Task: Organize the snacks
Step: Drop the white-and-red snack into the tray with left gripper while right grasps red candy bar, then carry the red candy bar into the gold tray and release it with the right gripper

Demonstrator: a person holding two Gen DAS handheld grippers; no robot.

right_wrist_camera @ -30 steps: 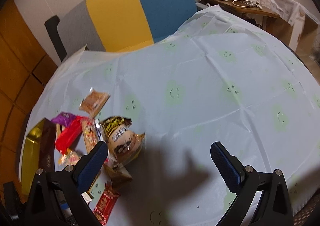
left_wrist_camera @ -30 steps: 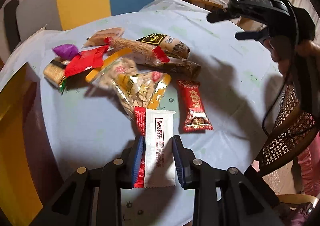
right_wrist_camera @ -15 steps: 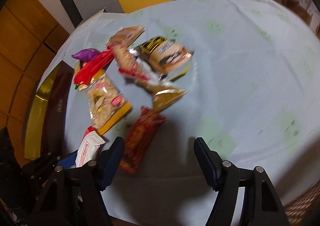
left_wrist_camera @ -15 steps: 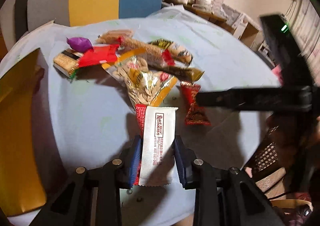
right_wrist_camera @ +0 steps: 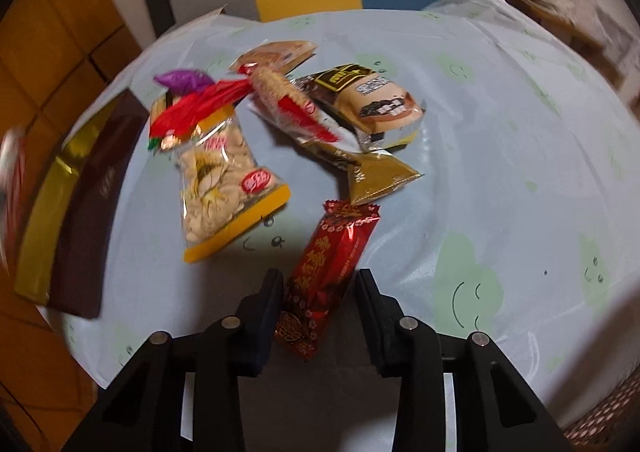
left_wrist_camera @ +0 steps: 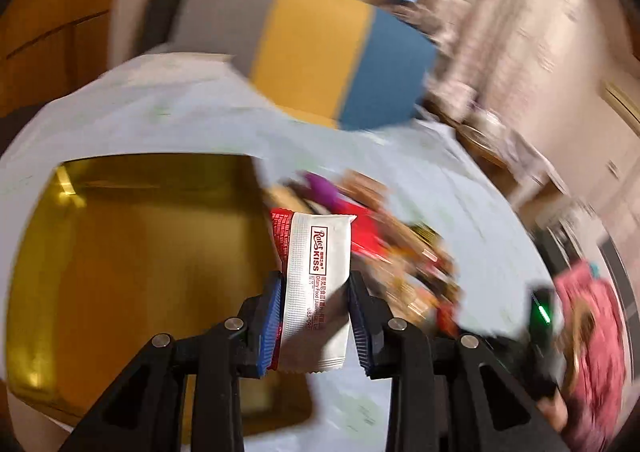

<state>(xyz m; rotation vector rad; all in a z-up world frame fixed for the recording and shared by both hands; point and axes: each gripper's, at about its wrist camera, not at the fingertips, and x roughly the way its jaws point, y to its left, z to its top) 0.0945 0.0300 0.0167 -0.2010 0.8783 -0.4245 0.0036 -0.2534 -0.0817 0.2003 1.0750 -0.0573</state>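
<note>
Since a second ago we have swung our left gripper (left_wrist_camera: 314, 316) away from the pile and over toward the gold tray (left_wrist_camera: 132, 252), carrying the white packet (left_wrist_camera: 316, 292) with it, while our right gripper (right_wrist_camera: 318, 312) has dropped from open air down around the dark red packet (right_wrist_camera: 324, 280). The left jaws are clamped on the white packet's lower half; its long axis runs straight out along the fingers, and the tray's open gold floor lies to the left of and beyond the packet tip, so we judge the release calls for a short carry leftward. The right jaws straddle the red packet's near end, the left pad touching or almost touching its edge, the right pad apart from it; we read them as not yet closed. That packet lies on the blue tablecloth (right_wrist_camera: 500, 172), its length roughly along the fingers, tilted slightly right.
</note>
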